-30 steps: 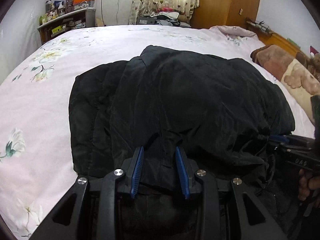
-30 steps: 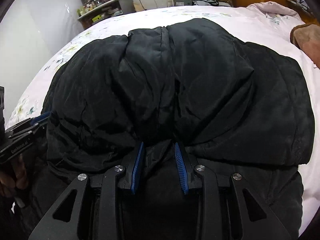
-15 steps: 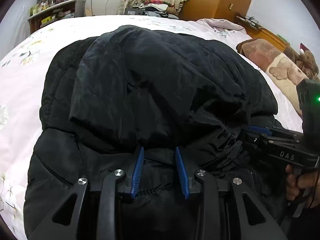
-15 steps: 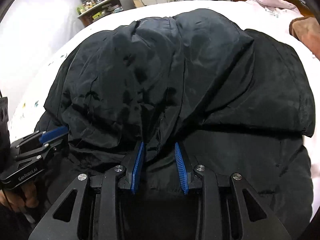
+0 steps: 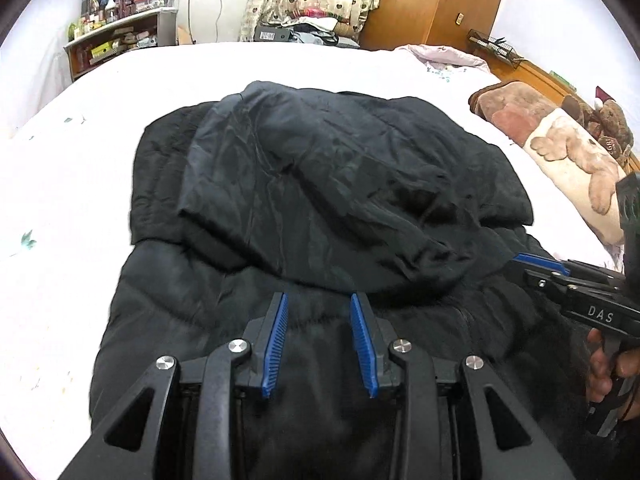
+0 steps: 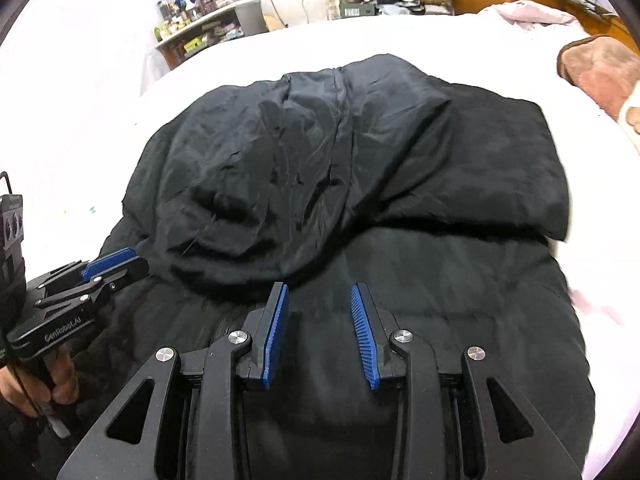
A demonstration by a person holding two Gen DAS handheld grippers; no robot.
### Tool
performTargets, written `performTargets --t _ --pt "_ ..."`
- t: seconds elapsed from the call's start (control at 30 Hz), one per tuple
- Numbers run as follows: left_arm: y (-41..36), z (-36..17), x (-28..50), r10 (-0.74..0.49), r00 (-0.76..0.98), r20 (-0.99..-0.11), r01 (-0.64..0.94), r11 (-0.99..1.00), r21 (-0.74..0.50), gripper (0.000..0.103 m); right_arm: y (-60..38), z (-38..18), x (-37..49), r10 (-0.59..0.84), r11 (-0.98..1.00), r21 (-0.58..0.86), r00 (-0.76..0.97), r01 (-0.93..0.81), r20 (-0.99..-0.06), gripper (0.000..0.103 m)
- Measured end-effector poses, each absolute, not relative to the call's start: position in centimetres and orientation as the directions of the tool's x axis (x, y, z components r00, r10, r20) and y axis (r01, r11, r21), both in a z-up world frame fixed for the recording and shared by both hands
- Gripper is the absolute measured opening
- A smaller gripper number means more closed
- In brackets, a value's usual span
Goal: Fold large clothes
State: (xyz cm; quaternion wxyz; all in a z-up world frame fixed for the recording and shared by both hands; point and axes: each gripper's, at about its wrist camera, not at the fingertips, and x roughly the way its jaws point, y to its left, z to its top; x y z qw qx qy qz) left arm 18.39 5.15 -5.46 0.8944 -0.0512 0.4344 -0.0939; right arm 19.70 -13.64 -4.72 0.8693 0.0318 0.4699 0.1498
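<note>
We've got the black padded jacket (image 5: 320, 184) lying on the bed (image 5: 72, 184), spread w/ its upper part folded over onto the lower part; the fold's edge runs across just ahead of both grippers. The folded-over flap shows the thin, shiny lining side, crumpled; the layer underneath is the quilted shell.

Left gripper (image 5: 320, 300): we hold it angled down over the quilted layer, blue pads apart, tips right at the flap's edge. Nothing sits between the pads – just the jacket surface below them, so it's let go, not gripping.

Right gripper (image 6: 320, 290): same pose in its own cam, jaws opening, blue pads apart w/ only the quilted layer seen through the gap. No cloth pinched. Whether the tips touch the flap's edge we can't tell.

In the left cam the right gripper shows at the right edge, next to the jacket's side, w/ our right hand (image 5: 608, 364) on its handle. In the right cam the left gripper shows at the left edge, tip at the jacket's other side, our left hand (image 6: 44, 384) around the grip.

Bed sheet is pale w/ faint flower print. A brown-and-cream blanket (image 5: 560, 140) lies at the bed's right side, apart from the jacket. Shelf (image 5: 116, 36) w/ clutter and a wooden wardrobe (image 5: 436, 0) stand beyond the bed.
</note>
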Motion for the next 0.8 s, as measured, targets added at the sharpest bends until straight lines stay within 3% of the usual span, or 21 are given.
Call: performTargets --t 0.73,0.8 --pt "6.9 -0.9 3.7 -0.127 0.652 -0.747 0.052 0.991 -0.123 0.035 -18.4 -1.8 4.0 0.243 0.969 0.176 0.553 -0.172 -0.797 0.034" --pt "7.0 -1.0 2.8 -0.124 0.652 -0.748 0.054 0.992 -0.118 0.035 -18.6 -1.9 3.0 0.242 0.970 0.177 0.552 -0.168 -0.798 0.038"
